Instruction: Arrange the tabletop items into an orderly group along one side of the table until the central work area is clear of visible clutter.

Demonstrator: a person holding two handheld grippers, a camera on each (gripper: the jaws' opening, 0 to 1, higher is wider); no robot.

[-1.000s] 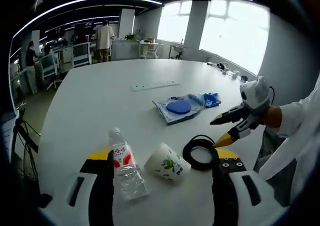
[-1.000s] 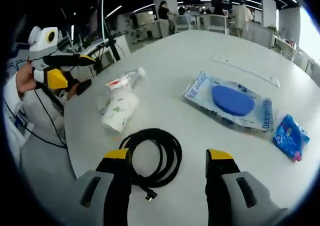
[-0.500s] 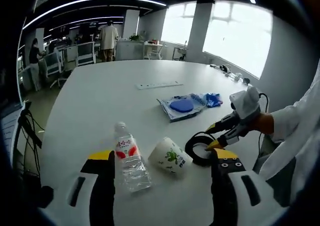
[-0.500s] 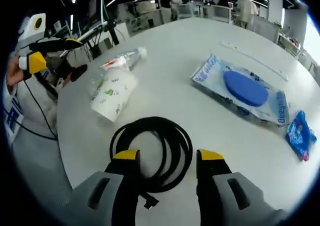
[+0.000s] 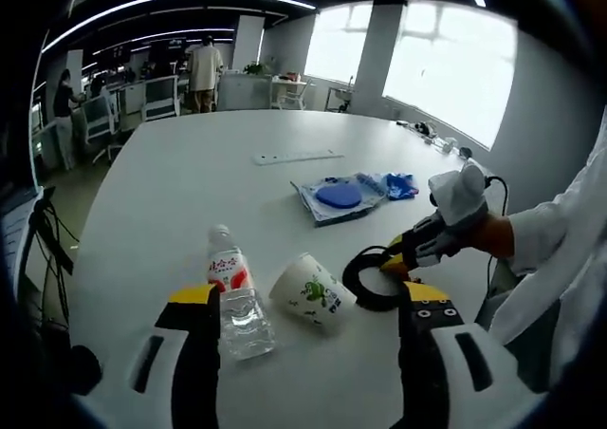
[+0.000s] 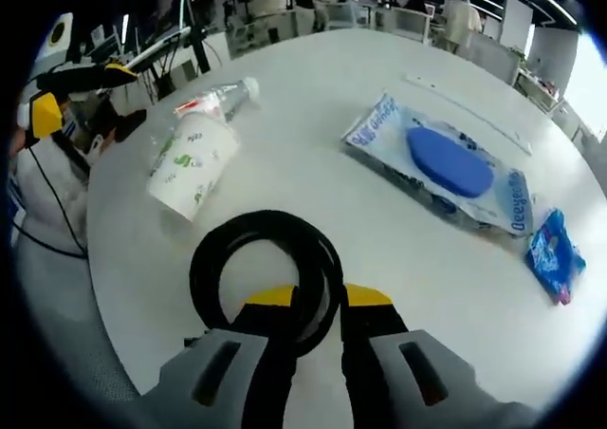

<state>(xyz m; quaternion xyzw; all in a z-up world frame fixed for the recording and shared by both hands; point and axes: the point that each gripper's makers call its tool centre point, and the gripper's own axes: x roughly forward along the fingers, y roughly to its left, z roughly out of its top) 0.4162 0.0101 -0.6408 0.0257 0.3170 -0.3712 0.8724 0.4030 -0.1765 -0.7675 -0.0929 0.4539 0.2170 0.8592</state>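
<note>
Gripping one cable coil [image 6: 264, 268], right claw [image 6: 311, 296] apparently closed

Smooth matt white bench [image 6: 313, 97]. Black rubbery cable coil [image 6: 266, 272], dull sheen. Clear glossy plastic water bottle [image 5: 232, 291], red-white label. White paper cup [image 6: 190, 161], green print, matt. Shiny crinkled plastic packet [image 6: 446, 177] over blue pad. Glossy blue wrapper [image 6: 553, 255]. Grey matt plastic jaws, yellow tips.
</note>
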